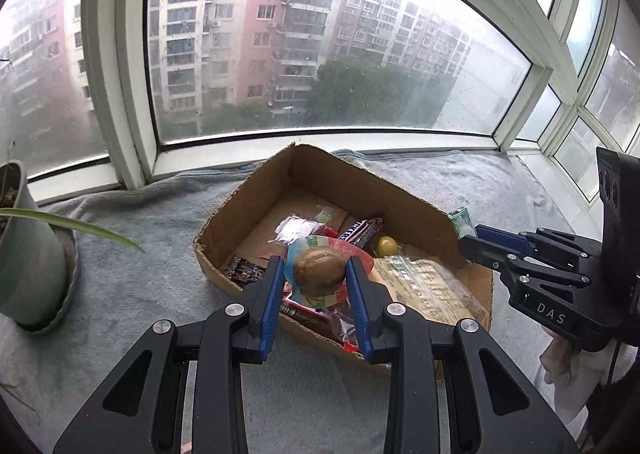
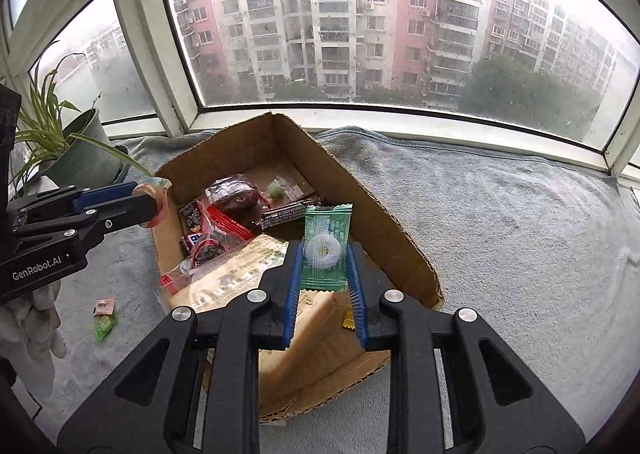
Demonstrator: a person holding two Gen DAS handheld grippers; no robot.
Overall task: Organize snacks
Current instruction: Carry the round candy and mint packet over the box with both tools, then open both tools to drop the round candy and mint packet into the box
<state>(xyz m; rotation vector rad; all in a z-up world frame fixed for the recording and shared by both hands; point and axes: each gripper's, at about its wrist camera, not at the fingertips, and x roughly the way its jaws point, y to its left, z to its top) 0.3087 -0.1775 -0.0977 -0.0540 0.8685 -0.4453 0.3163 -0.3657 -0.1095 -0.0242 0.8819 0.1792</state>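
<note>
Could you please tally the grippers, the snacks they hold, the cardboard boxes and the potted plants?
Grippers: 2 (left gripper, right gripper)
Held snacks: 2 (brown egg-shaped snack, green ring-mint packet)
Cardboard box: 1
Potted plant: 1
Total: 6

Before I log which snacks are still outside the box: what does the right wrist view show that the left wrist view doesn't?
Only the right wrist view shows two small snacks on the blanket beside the box: a green candy and a pink wrapper.

Only the left wrist view shows the yellow ball inside the box.

Both show the cardboard box, the potted plant, the left gripper shut on a brown egg packet, and the right gripper shut on a green ring candy.
</note>
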